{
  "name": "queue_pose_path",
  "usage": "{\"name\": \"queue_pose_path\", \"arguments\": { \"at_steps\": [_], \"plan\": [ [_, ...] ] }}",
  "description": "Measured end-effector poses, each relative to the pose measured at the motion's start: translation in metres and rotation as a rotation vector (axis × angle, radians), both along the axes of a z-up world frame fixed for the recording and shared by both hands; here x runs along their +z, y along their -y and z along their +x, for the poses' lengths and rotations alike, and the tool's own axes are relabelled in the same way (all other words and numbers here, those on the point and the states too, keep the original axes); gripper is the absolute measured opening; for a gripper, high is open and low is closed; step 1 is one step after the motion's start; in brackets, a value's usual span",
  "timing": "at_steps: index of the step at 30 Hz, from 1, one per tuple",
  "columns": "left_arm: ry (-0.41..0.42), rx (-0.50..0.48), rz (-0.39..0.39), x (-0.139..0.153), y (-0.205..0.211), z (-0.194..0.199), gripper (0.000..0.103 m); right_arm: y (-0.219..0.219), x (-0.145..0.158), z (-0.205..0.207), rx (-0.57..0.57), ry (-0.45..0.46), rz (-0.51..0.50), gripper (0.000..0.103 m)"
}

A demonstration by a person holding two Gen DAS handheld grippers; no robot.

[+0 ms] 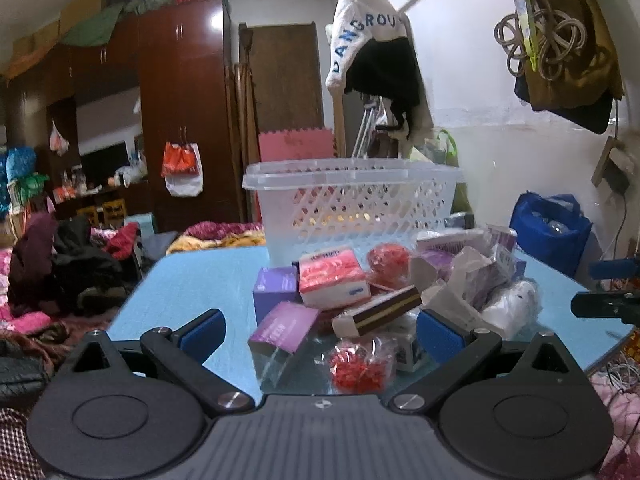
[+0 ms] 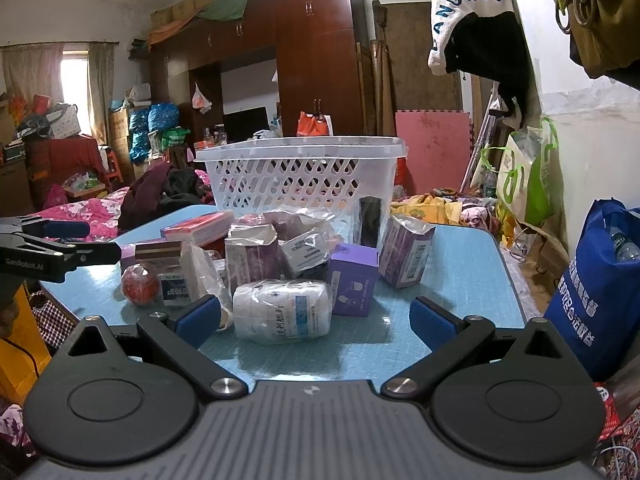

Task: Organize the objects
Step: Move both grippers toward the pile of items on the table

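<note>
White bottle [image 2: 282, 311] just ahead between wide-open, empty right gripper [image 2: 316, 322]; left gripper [image 1: 320, 330] likewise.

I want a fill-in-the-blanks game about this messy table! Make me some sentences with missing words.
1. The white lattice basket stands at the far end of the ____ table.
2. Both tongs, the left tongs and the right tongs, hang over the table with their jaws wide ____.
3. Directly in front of the right tongs lies a white wrapped bundle, and just beside it stands a small ____ box.

Missing words: blue; open; purple
</note>
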State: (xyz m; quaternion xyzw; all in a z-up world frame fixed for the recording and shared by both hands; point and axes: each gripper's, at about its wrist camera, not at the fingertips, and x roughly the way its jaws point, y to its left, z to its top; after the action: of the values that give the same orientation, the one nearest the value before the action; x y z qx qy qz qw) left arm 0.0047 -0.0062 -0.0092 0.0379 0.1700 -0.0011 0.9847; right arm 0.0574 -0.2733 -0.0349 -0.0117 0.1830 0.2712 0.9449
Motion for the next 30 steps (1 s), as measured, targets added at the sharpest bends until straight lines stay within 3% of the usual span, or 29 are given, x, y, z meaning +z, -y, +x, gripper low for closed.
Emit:
{"name": "queue_pose_path", "arguments": {
  "at_steps": [5,10,14,18,23,30],
  "plan": [
    [0.035,-0.021,0.017,0.0,0.003,0.002,0.103,0.001,-0.001,0.002,-0.002,-0.006,0.002,0.103],
    [0.04,-0.056,-0.042,0.001,-0.002,0.005,0.103,0.001,-0.001,0.003,0.0,-0.005,0.0,0.103],
    [0.036,-0.033,-0.006,-0.001,0.001,0.006,0.103,0.002,-0.002,0.004,-0.014,0.001,0.018,0.103],
    [0.019,-0.048,0.004,-0.002,0.004,0.006,0.103,0.006,-0.002,0.005,-0.02,0.037,0.046,0.103],
    [-0.019,-0.069,-0.009,-0.005,0.003,0.008,0.103,0.007,-0.004,0.0,-0.021,0.156,0.073,0.103],
    [-0.043,-0.059,-0.024,-0.005,-0.001,0.01,0.103,0.002,-0.004,0.005,-0.006,0.108,0.047,0.103]
  ]
}}
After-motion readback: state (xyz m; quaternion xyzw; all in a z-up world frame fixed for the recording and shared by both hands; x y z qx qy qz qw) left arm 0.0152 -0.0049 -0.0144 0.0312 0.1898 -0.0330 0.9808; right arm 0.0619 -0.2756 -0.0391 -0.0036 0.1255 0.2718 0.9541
